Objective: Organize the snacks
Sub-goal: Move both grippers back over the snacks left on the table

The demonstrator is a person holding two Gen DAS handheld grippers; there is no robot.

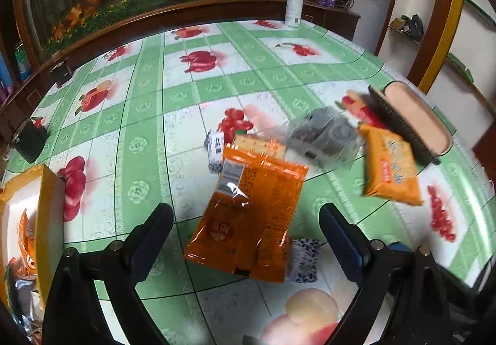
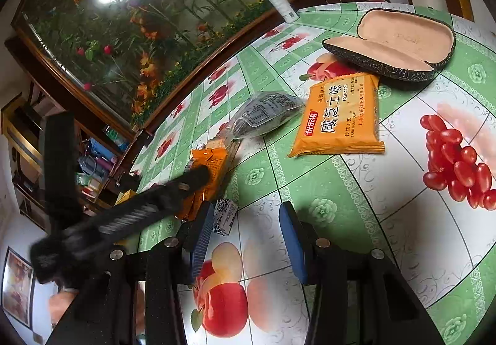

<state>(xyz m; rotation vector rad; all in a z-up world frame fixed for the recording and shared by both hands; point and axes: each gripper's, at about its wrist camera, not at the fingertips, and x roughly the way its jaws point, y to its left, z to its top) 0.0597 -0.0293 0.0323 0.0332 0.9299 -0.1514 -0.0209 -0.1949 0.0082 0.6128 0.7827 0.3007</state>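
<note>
Fruit-print tablecloth (image 1: 217,91) bore orange snack packet (image 1: 251,215), biscuit packet (image 2: 341,115), open glasses case (image 2: 393,44); left gripper (image 1: 245,230) and right gripper (image 2: 248,233) both gaped, empty.

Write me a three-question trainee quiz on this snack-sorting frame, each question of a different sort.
1. True or false: the left gripper is shut on the orange snack packet.
2. Multiple choice: the glasses case is A) closed, B) open and empty, C) open with glasses inside.
3. Short answer: which item lies between the clear packet of dark snacks and the glasses case?

Key
1. False: its jaws stand open on either side of the packet, not pressing it.
2. B.
3. The yellow biscuit packet.
</note>
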